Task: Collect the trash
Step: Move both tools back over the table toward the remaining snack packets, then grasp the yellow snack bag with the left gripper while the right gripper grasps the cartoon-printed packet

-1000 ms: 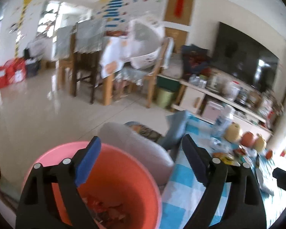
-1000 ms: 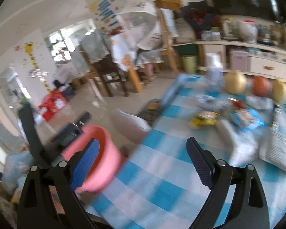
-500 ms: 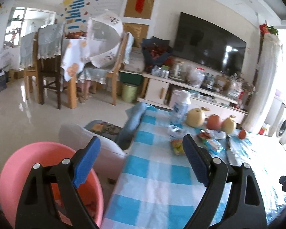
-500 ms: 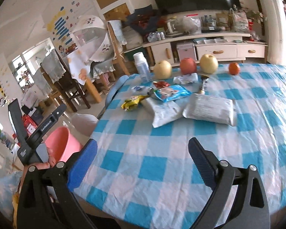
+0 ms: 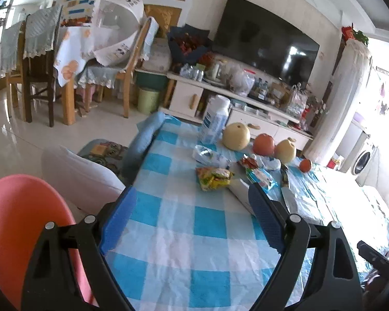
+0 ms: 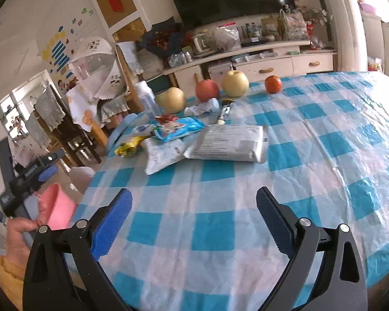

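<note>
The right gripper [image 6: 193,220] hangs over the checked tablecloth [image 6: 324,140], jaws wide apart with nothing between them. Beyond it on the cloth lie a grey packet [image 6: 229,142], a white packet [image 6: 162,154] touching it, and a yellow wrapper [image 6: 129,148]. Off the cloth's left edge, a hand [image 6: 19,233] grips the left gripper [image 6: 31,173] above a pink bucket [image 6: 57,207].

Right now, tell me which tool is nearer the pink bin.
Left. The left tool hangs over the table edge right beside the pink bin. The right tool sits farther across the checked tablecloth, the bin off to its left.

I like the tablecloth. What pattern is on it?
The tablecloth has blue and white checks, clearest in the right wrist view.
</note>
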Demonstrator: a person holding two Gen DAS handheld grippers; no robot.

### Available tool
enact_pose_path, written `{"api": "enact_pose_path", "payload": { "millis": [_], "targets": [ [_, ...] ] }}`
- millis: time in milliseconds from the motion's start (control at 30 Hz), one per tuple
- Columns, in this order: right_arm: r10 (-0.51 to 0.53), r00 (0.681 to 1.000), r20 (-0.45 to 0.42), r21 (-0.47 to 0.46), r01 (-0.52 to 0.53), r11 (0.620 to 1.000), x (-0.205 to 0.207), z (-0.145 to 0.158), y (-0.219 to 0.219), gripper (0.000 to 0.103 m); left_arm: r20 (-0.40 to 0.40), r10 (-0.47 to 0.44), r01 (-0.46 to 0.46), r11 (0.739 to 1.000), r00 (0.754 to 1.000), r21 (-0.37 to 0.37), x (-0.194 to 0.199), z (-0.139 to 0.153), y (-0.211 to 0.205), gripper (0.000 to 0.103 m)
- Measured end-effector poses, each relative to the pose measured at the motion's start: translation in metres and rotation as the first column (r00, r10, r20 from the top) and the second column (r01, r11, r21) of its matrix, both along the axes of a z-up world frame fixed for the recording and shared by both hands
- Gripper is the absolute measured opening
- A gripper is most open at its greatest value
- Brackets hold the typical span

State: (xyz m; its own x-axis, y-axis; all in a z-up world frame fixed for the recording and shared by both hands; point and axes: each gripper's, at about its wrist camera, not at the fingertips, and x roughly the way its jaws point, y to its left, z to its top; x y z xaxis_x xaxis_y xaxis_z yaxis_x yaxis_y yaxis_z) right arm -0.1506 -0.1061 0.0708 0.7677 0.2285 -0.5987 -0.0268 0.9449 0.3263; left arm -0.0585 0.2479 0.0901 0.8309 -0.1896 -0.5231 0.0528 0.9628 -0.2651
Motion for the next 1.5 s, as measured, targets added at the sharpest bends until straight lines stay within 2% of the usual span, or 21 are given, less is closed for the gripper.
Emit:
{"api": "enact_pose_path", "payload": {
  "millis": [133,200,333,467,633,700,833,1033,1167,1300,1400,1500],
  "targets": [
    [0.016,0.999,-0.030,-0.029,-0.016,0.999,0.012,-0.018,-0.007,0.095,-0.022,-0.014,0.013,0.999,1.000,-0.034,0.015,-0.004,-0.012,0.088],
    [0.015,0.999,-0.036,-0.007,-0.015,1.000,0.020,-0.020,-0.014,0.095,-0.027,-0.025,0.024,0.999,0.999,-0.038,0.025,-0.005,-0.021,0.088],
    [0.016,1.000,-0.026,0.027,-0.015,1.000,0.039,-0.014,-0.029,0.095,-0.031,-0.024,0.026,0.997,0.999,0.069,0.050,-0.009,-0.044,0.088],
    [0.047,0.998,-0.052,0.078,-0.042,0.996,0.068,-0.013,-0.037,0.095,-0.063,-0.047,0.054,0.993,0.997,0.106,0.073,-0.020,-0.054,0.088],
    [0.099,0.992,-0.085,0.074,-0.092,0.993,0.108,-0.013,-0.032,0.095,-0.123,-0.045,0.054,0.996,0.991,0.069,0.096,-0.040,-0.058,0.088],
    [0.107,0.990,-0.093,0.059,-0.102,0.993,0.123,-0.012,-0.030,0.095,-0.121,-0.051,0.058,0.997,0.991,0.056,0.108,-0.043,-0.062,0.088],
    [0.125,0.987,-0.100,0.029,-0.122,0.992,0.149,-0.012,-0.025,0.095,-0.143,-0.050,0.060,0.996,0.988,0.064,0.125,-0.052,-0.069,0.088],
    [0.218,0.969,-0.115,0.024,-0.217,0.976,0.193,-0.018,0.006,0.095,-0.156,-0.056,0.068,0.995,0.986,0.068,0.139,-0.060,-0.078,0.088],
    [0.261,0.957,-0.126,0.039,-0.258,0.965,0.220,-0.019,0.029,0.095,-0.172,-0.051,0.063,0.996,0.984,0.070,0.145,-0.064,-0.077,0.084],
    [0.289,0.949,-0.123,-0.011,-0.293,0.956,0.248,-0.016,0.051,0.095,-0.186,-0.044,0.056,0.996,0.982,0.064,0.148,-0.068,-0.073,0.076],
    [0.299,0.947,-0.113,-0.062,-0.307,0.950,0.267,-0.013,0.066,0.095,-0.191,-0.039,0.053,0.996,0.981,0.068,0.150,-0.071,-0.073,0.073],
    [0.345,0.932,-0.115,-0.133,-0.359,0.924,0.283,-0.016,0.086,0.086,-0.197,-0.050,0.062,0.997,0.979,0.055,0.153,-0.074,-0.074,0.067]
  ]
}}
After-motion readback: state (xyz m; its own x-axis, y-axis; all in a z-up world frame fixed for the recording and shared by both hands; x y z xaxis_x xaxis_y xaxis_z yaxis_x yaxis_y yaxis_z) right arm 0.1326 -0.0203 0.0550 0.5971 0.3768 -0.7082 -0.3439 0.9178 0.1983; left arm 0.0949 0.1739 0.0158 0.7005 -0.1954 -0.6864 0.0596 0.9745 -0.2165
